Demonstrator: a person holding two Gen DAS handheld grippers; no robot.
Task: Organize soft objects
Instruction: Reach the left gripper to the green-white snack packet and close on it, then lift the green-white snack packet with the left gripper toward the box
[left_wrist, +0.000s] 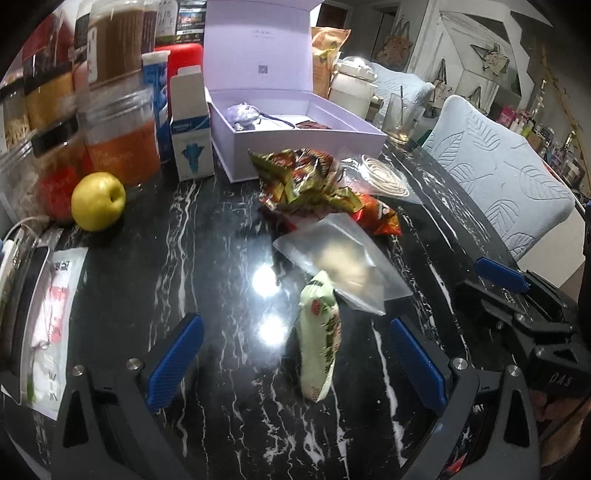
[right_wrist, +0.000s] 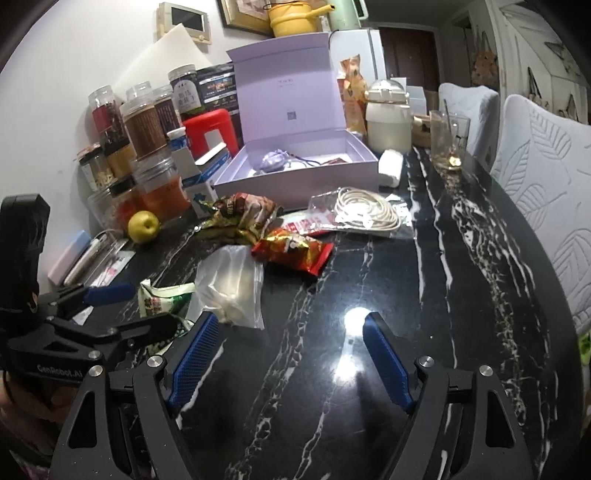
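A green-and-white snack packet (left_wrist: 319, 332) (right_wrist: 162, 299) lies on the black marble table. It sits between the wide-apart fingers of my left gripper (left_wrist: 295, 354), and neither pad touches it. Just beyond it are a clear zip bag (left_wrist: 343, 262) (right_wrist: 232, 284), a red-orange snack packet (left_wrist: 380, 218) (right_wrist: 295, 251) and a heap of green-brown foil packets (left_wrist: 303, 177) (right_wrist: 240, 214). An open lilac box (left_wrist: 295, 155) (right_wrist: 295, 181) behind them holds a purple pouch (left_wrist: 242, 112) (right_wrist: 271, 160). My right gripper (right_wrist: 291, 354) is open over bare tabletop, to the right of the left one.
A coiled white cable in a clear bag (left_wrist: 384, 173) (right_wrist: 369, 214) lies right of the pile. Jars (left_wrist: 118, 140), a carton and a yellow apple (left_wrist: 98, 201) (right_wrist: 144, 225) crowd the left. A glass (right_wrist: 448, 140) and a white jug stand at the back. Padded chairs (right_wrist: 546, 206) line the right edge.
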